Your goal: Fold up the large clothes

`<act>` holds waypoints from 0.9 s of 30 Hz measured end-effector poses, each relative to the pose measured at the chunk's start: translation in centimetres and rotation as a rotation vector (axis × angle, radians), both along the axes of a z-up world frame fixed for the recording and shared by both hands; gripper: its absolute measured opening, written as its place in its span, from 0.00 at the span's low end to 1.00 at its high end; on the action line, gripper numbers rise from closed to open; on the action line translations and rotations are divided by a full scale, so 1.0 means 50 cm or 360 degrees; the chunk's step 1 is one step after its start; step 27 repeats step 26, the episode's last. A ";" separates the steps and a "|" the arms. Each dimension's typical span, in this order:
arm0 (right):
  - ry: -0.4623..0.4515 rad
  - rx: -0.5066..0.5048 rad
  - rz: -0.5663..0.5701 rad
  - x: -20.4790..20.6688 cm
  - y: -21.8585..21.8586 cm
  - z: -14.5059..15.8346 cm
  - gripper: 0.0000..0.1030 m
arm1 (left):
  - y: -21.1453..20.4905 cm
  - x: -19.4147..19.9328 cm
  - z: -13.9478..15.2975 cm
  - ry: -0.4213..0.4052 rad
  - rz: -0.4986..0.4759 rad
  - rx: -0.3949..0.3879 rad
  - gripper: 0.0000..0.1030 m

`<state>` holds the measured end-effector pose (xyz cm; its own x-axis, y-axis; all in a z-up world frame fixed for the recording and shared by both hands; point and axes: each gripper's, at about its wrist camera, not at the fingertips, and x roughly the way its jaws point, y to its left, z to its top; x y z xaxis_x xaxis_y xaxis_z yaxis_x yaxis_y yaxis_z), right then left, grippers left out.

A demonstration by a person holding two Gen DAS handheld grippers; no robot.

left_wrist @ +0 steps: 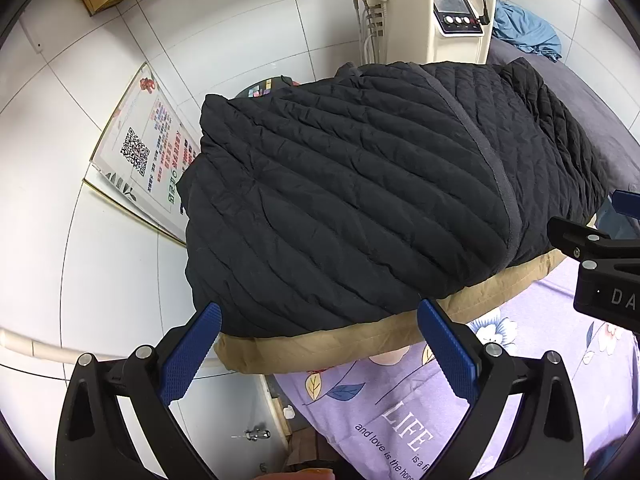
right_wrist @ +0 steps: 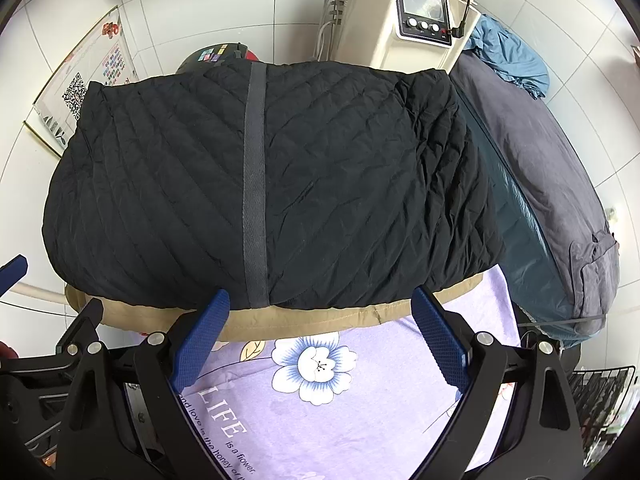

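Observation:
A black quilted jacket (left_wrist: 360, 200) lies folded in a broad bundle with a grey tape stripe, on top of a tan garment (left_wrist: 360, 336) whose edge shows along its near side. It also fills the right wrist view (right_wrist: 260, 184), with the tan garment (right_wrist: 304, 324) below it. My left gripper (left_wrist: 320, 332) is open and empty, just short of the jacket's near edge. My right gripper (right_wrist: 320, 316) is open and empty, at the near edge by the stripe. The right gripper's body shows at the right of the left wrist view (left_wrist: 600, 272).
A lilac floral sheet (right_wrist: 320, 400) covers the bed. A grey cushion (right_wrist: 560, 184) and blue cloth (right_wrist: 508, 56) lie to the right. A cream machine (right_wrist: 400, 16) with dials stands behind. A framed poster (left_wrist: 148, 152) leans on the white tiled wall at left.

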<state>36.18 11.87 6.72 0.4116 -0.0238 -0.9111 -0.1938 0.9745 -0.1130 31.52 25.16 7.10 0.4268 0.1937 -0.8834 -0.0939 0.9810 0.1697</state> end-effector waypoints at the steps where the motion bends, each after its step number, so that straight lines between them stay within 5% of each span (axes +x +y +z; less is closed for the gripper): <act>1: -0.0001 0.0002 -0.0003 0.000 -0.001 0.000 0.88 | 0.000 0.000 0.000 0.0000 0.0000 0.0002 0.94; 27: -0.0019 0.0046 -0.0055 0.013 -0.012 0.006 0.88 | -0.011 0.004 0.000 -0.0033 -0.0030 0.0000 0.94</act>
